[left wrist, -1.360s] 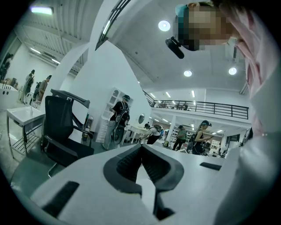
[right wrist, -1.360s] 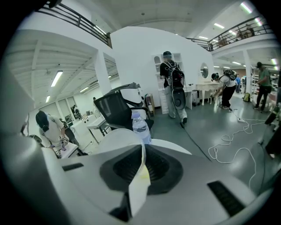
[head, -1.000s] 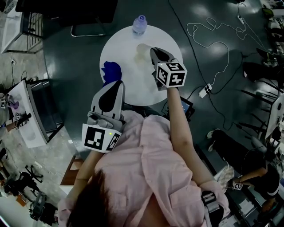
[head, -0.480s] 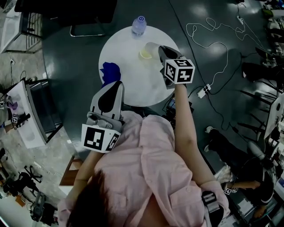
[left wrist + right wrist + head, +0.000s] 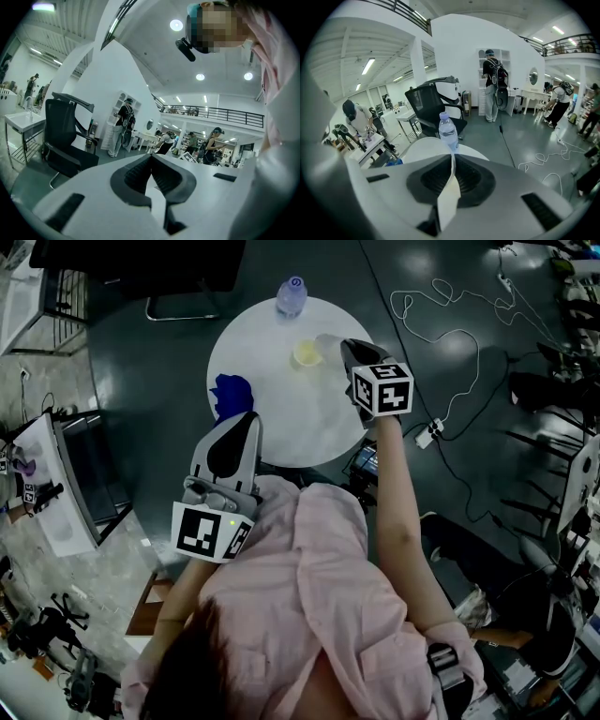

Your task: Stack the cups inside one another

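Since a second ago the right gripper [image 5: 345,345] has slid toward the right rim of the round white table [image 5: 272,418], carrying the pale cup [image 5: 327,341] with it, while the left gripper [image 5: 246,416] has kept its place at the near edge of the table; in the right gripper view the jaws are clenched on the cup's thin wall [image 5: 449,197], which runs as a pale strip between the two dark pads [image 5: 474,180] and out toward the camera; in the head view the cup sits just off the gripper's tip, above the right part of the tabletop, and a yellowish round patch lies just to its left, though I cannot tell whether that is the cup's own inside or a second cup; the left gripper [image 5: 150,157] points nearly level across the room, its pads [image 5: 133,176] closed tip to tip with nothing between them; a water bottle [image 5: 292,294] stands upright at the far edge of the table, also seen beyond the pinched wall in the right gripper view [image 5: 448,132]; a blue object [image 5: 232,392] lies at the table's left edge, well apart from the cup; a black office chair [image 5: 433,105] stands on the floor beyond the table.
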`<state>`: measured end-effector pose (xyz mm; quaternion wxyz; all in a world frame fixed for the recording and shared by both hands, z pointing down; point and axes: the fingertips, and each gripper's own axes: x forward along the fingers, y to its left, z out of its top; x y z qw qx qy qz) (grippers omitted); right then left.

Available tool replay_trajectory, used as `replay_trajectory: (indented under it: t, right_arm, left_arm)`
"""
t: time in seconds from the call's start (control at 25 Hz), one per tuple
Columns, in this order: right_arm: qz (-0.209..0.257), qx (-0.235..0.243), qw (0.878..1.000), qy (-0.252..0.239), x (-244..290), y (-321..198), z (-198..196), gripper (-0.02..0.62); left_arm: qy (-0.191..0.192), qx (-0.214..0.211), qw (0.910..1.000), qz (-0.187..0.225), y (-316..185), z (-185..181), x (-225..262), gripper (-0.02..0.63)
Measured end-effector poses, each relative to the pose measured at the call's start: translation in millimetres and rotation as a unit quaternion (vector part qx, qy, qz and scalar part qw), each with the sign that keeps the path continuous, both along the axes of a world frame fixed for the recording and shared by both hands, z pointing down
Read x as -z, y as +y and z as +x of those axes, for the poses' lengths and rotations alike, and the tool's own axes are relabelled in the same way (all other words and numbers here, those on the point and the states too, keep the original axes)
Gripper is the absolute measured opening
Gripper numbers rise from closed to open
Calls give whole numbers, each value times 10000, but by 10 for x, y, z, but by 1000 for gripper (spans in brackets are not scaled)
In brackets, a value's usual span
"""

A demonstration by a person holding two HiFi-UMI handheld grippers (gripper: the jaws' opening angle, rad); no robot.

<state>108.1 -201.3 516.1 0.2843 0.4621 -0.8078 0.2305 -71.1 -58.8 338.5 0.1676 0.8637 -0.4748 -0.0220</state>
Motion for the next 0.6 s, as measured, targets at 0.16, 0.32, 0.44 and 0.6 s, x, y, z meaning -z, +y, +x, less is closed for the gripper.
replay_trajectory:
  t: [0.16,0.32,0.44,0.6]
  right_arm:
    - [-100,298,9991,293,-20,-7,-40,38]
    - [-243,517,9976,399,-74,-16,-85,38]
    - [-382,641,9963,434,-153,-9,-129,38]
    - [-503,762,9945,516,-230,-1,-168,38]
  left_arm:
    - [2,43,10000,-4,3,-25,14,18]
    - [4,84,10000,0,7,-51,19,18]
    - [15,119,9999,-7,3,-85,6,18]
    - [26,159,9999,-33,-13,-120,-9,18]
